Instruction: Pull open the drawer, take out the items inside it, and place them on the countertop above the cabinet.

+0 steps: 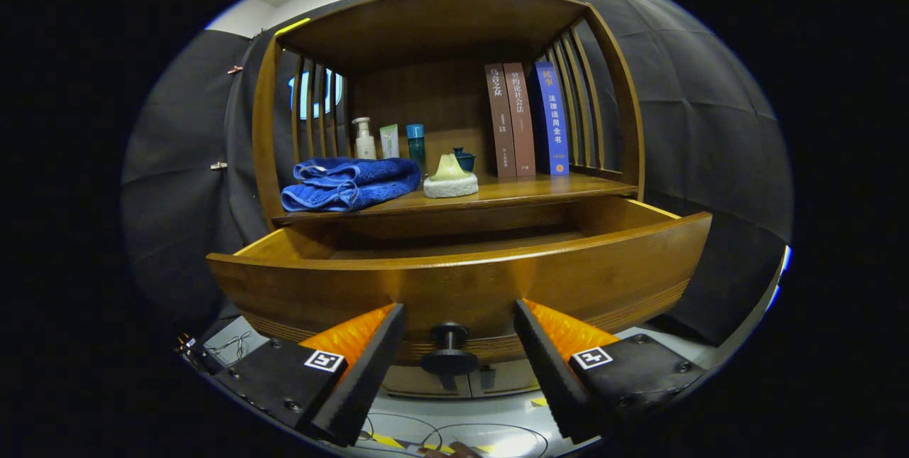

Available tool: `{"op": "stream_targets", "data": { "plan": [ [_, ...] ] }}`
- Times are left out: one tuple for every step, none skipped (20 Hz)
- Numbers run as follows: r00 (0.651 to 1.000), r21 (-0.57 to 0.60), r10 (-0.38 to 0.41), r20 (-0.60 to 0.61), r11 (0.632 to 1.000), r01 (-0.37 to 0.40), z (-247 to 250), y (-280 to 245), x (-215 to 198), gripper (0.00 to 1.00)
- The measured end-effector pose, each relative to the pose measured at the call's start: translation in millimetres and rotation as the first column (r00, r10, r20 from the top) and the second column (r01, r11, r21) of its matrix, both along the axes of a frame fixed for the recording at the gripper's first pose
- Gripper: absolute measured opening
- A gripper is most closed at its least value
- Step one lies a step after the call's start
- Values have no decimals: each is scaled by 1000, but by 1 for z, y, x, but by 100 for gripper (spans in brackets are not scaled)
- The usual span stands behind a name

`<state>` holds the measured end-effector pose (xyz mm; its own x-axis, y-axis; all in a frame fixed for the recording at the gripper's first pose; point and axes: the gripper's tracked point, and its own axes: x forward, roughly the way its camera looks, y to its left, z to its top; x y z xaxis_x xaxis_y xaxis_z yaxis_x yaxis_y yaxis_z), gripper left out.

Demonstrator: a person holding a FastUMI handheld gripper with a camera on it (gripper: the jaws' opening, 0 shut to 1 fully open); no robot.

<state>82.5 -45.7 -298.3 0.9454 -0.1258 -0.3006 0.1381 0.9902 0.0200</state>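
Already the drawer stands pulled out from the cabinet, its curved front facing the gripper. The gripper is released: its two fingers stand apart, one on each side of the dark round knob, and neither one touches it. So the pulling step looks finished or almost finished, I think, and the taking-out step comes next.

From this low angle the front wall hides most of the inside of the drawer. A strip of the far floor is visible, and I cannot tell what items lie in it (if any remain). The next move, in my judgement, asks the gripper to rise above the front edge and tilt down, to look and reach inside.

Above the drawer is the countertop. It carries a folded blue towel on the left, a small yellow-green thing on a white base in the middle, bottles behind, and three books upright on the right. Bare wood stays free in front of the books, so that looks a good place to put things. The slatted sides and the roof of the cabinet limit the room there.
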Motion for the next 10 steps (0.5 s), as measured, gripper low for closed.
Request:
{"op": "stream_targets", "data": {
  "plan": [
    [1000,-2,1,-2,1000,-1,-2,-1,9,100],
    [1000,-4,2,-1,1000,-2,-1,-1,17,100],
    [1000,-4,1,-2,1000,-1,-3,-3,25,100],
    [1000,-4,1,-1,1000,-1,-3,-4,33,100],
    [1000,-3,1,-1,1000,-1,-4,-4,41,100],
    [1000,-3,0,-3,1000,0,-6,-6,49,100],
    [1000,-3,-1,-6,1000,1,-6,-7,57,100],
    [1000,-4,-1,-7,1000,1,-8,-7,64,100],
    [1000,-4,-2,-7,1000,2,-8,-8,72,100],
    [1000,-2,-3,-6,1000,3,-9,-9,78,100]
  ]
}}
